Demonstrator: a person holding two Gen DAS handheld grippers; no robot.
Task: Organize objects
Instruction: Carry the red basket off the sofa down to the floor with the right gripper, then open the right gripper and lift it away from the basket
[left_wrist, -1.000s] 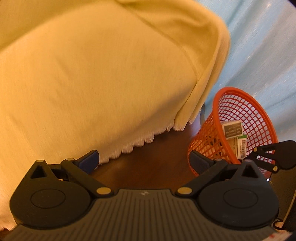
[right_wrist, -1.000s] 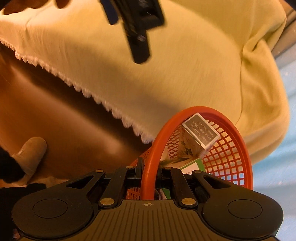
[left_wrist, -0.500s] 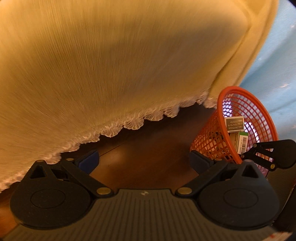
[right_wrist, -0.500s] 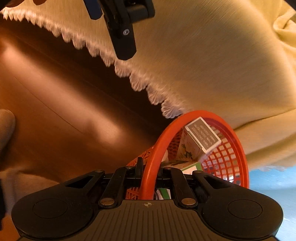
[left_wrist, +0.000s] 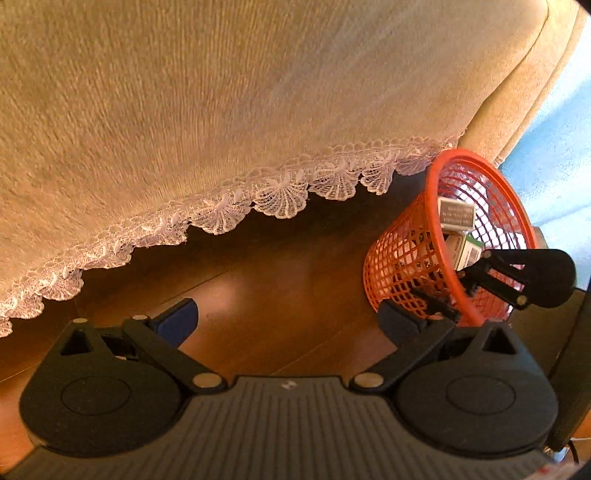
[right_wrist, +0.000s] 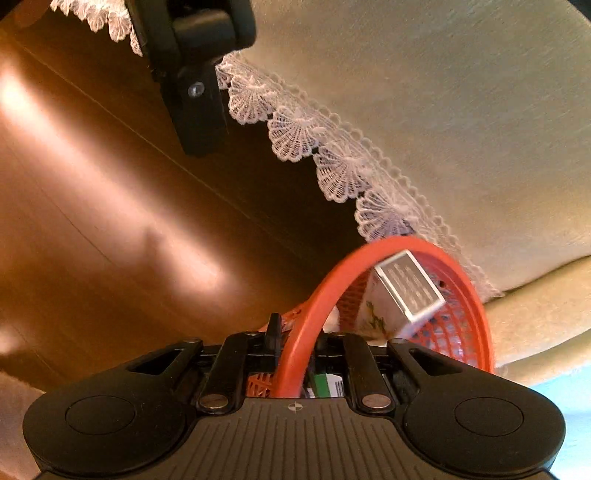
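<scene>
The orange basket (right_wrist: 461, 295) hides its boxes' (right_wrist: 406, 291) lower parts.

I see glossy brown wood flooring (left_wrist: 280, 280), a ribbed yellow cloth (left_wrist: 221, 92) edged with white lace, and an orange plastic mesh basket (left_wrist: 402, 258) lower right.

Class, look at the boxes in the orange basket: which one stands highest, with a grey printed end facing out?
The grey-ended box in the orange basket stands highest; the green-and-white box sits lower, beside the right gripper clamping the rim.
</scene>
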